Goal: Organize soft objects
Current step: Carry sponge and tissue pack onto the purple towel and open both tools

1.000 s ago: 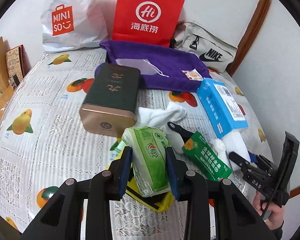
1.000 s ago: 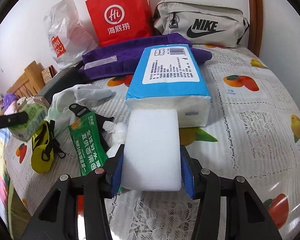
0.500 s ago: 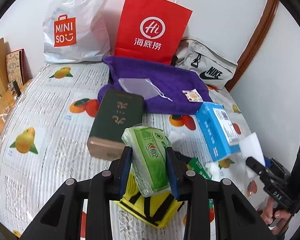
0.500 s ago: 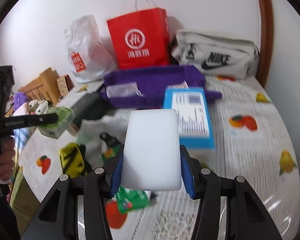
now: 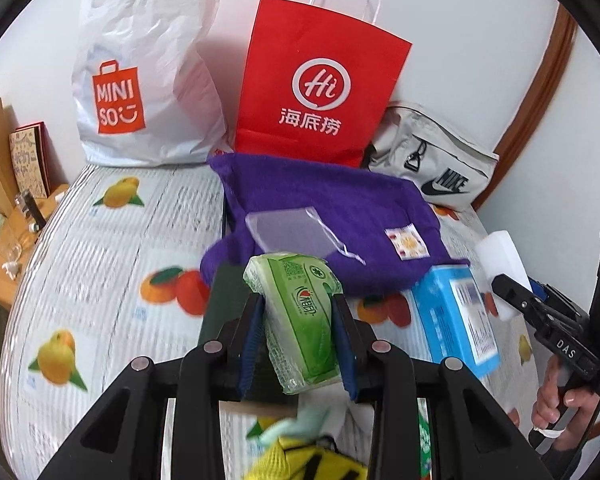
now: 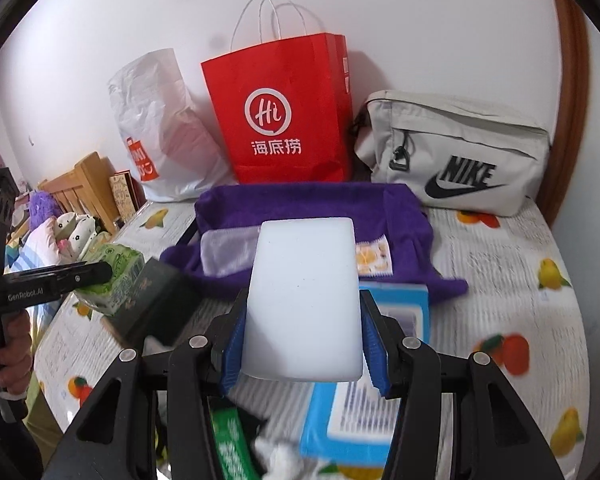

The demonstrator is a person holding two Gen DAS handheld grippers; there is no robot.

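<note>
Left gripper [image 5: 298,344] clamped on green tissue pack [image 5: 300,320], lower centre; squashy, light, slippery wrap, gripped mid-sides. Right gripper [image 6: 302,340] clamped on white sponge [image 6: 304,300], centre; soft, springy, featherlight.

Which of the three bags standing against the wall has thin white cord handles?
The red paper bag, standing between the crinkled white plastic bag and the zipped grey fabric pouch.

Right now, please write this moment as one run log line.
left gripper: shut on green tissue pack | right gripper: shut on white sponge | both lifted above table | ahead: purple cloth
</note>
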